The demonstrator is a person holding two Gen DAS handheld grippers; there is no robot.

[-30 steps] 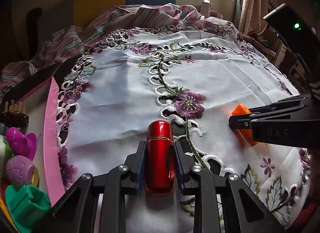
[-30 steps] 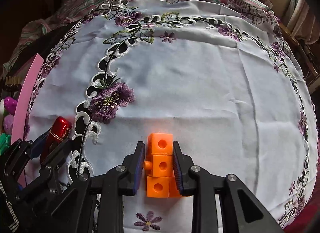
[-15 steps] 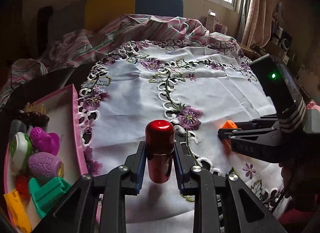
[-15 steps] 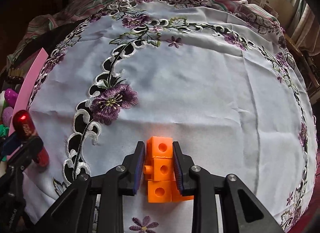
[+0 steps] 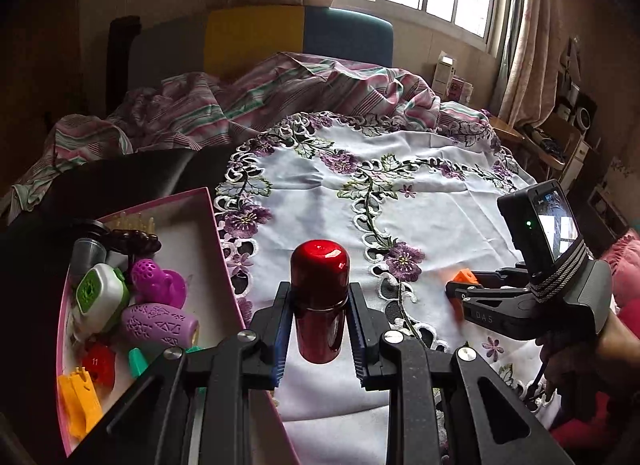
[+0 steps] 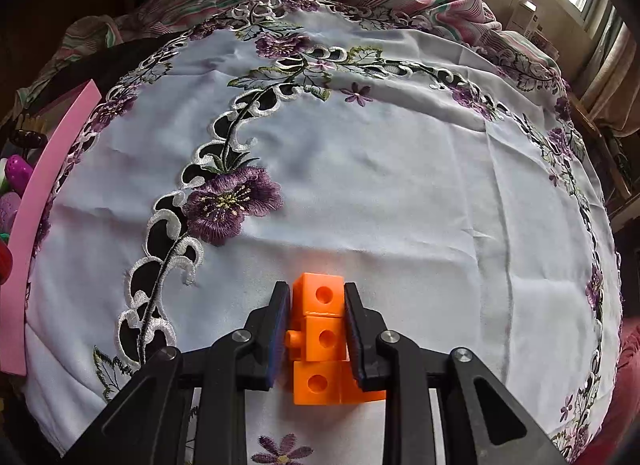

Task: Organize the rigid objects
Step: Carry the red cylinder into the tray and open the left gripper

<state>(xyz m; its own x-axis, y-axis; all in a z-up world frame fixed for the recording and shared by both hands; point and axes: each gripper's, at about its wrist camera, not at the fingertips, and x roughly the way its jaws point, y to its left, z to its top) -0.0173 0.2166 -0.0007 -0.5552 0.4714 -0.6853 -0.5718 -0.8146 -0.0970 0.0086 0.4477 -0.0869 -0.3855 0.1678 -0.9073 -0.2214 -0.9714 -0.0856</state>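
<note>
My left gripper point(image 5: 319, 307) is shut on a shiny red cylinder point(image 5: 319, 301) and holds it above the white embroidered tablecloth point(image 5: 432, 201), beside the pink box point(image 5: 216, 233). My right gripper point(image 6: 316, 307) is shut on a stack of orange linking cubes point(image 6: 320, 329) low over the cloth; it also shows in the left wrist view point(image 5: 460, 297) with an orange cube tip point(image 5: 464, 277) at its fingers.
The pink box holds several small toys: a white and green piece point(image 5: 98, 297), purple pieces point(image 5: 158, 285), an orange piece point(image 5: 78, 401). Its pink wall point(image 6: 44, 193) shows at the left of the right wrist view. A striped blanket point(image 5: 280, 89) lies beyond the cloth.
My left gripper has lifted the red cylinder off the cloth and drawn back toward the pink box. My right gripper stays closed on the orange cubes, hardly moved.
</note>
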